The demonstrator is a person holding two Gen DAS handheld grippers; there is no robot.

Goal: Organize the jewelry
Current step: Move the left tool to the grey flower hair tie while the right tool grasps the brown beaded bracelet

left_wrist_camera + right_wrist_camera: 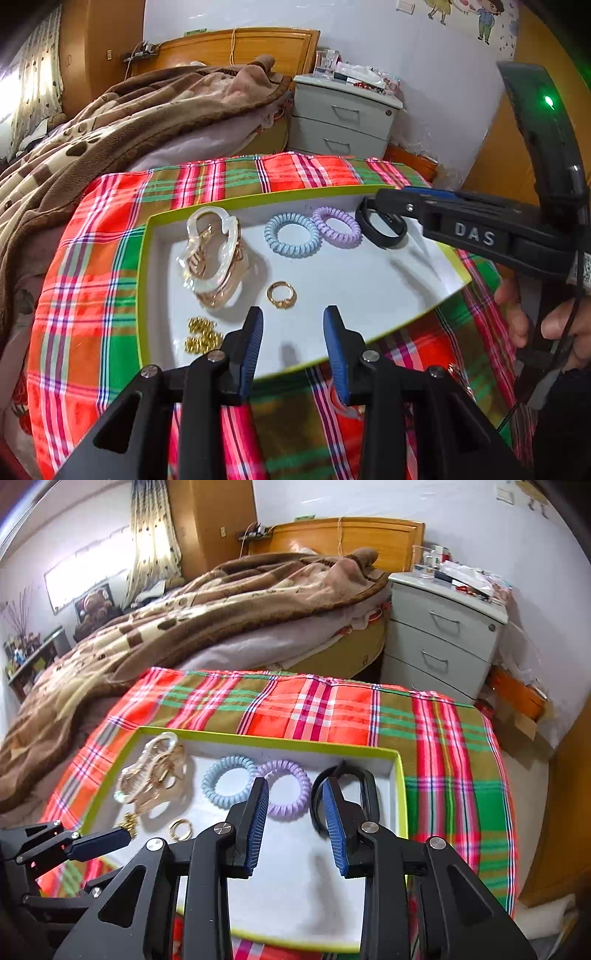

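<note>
1. Blue-padded fingers of the left gripper (293, 332) stand apart and hold nothing. They hover over the near part of the white tray (369, 295), which has a lime-green rim and rests on a plaid cloth (92, 295).
2. The right gripper (297, 812) is also spread, with nothing between its pads. Its tips are at the black band (365, 786) in the far right corner of the tray. The right wrist view shows the band lying free on the tray floor, close past the right fingertip.
3. Jewelry location: all visible pieces lie inside the tray.
   - Far row, left to right: pale hair claw clips (212, 254), blue coil hair tie (291, 234), purple coil hair tie (337, 228), black band (382, 230).
   - Near row: gold ring (281, 294) just ahead of the left fingertips, and gold bead pieces (203, 334) at the left rim.
4. Step in hand, as judged: the black band appears set down with the hair ties, and the right gripper is open over it.
5. Next move, as judged: a small item at the near row needs sorting. The gold ring lies flat and thin, so the left fingers need to straddle it, descend to the tray floor and close squarely, or it may skid.
</note>
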